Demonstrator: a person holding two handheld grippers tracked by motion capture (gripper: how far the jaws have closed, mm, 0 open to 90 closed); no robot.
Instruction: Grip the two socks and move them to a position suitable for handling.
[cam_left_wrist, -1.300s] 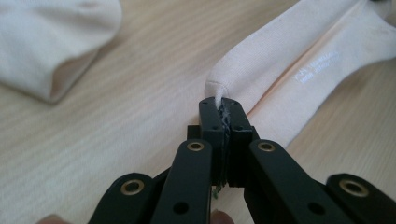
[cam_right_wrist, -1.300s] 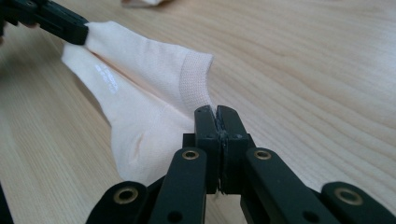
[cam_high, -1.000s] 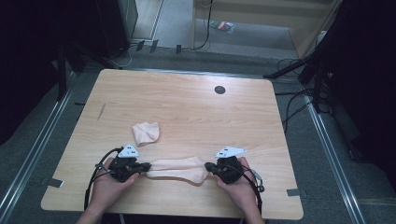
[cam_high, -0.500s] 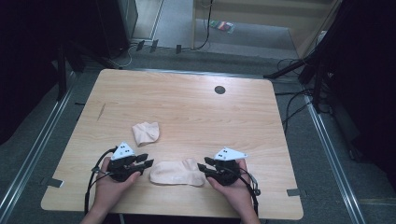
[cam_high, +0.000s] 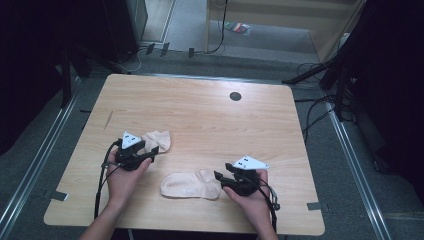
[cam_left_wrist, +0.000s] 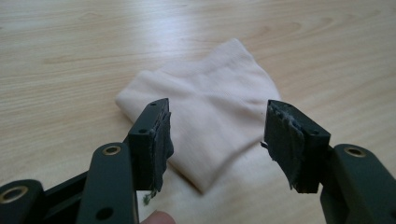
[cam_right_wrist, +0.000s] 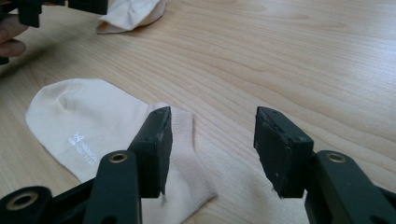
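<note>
A flat cream sock (cam_high: 191, 185) (cam_right_wrist: 88, 123) lies near the table's front edge. My right gripper (cam_high: 220, 178) (cam_right_wrist: 212, 144) sits at its cuff end; its jaws have just been opening and stand open, pressing on nothing. A second cream sock, folded (cam_high: 159, 140) (cam_left_wrist: 208, 109), lies farther back on the left. My left gripper (cam_high: 153, 153) (cam_left_wrist: 215, 135) points at it from just in front. Its jaws have also just been opening and stand open, with the folded sock's near corner low between them, untouched. The right gripper view also catches the folded sock (cam_right_wrist: 130, 11) far off.
The wooden table (cam_high: 210, 120) has a small dark round hole (cam_high: 235, 96) at the back. Cables trail from both grippers over the front edge. Dark stands and cables surround the table on the grey floor.
Both grippers let go of the flat sock they had stretched between them, and it now lies slack. The left gripper has moved back and left to the folded sock. The right hand stayed put.
</note>
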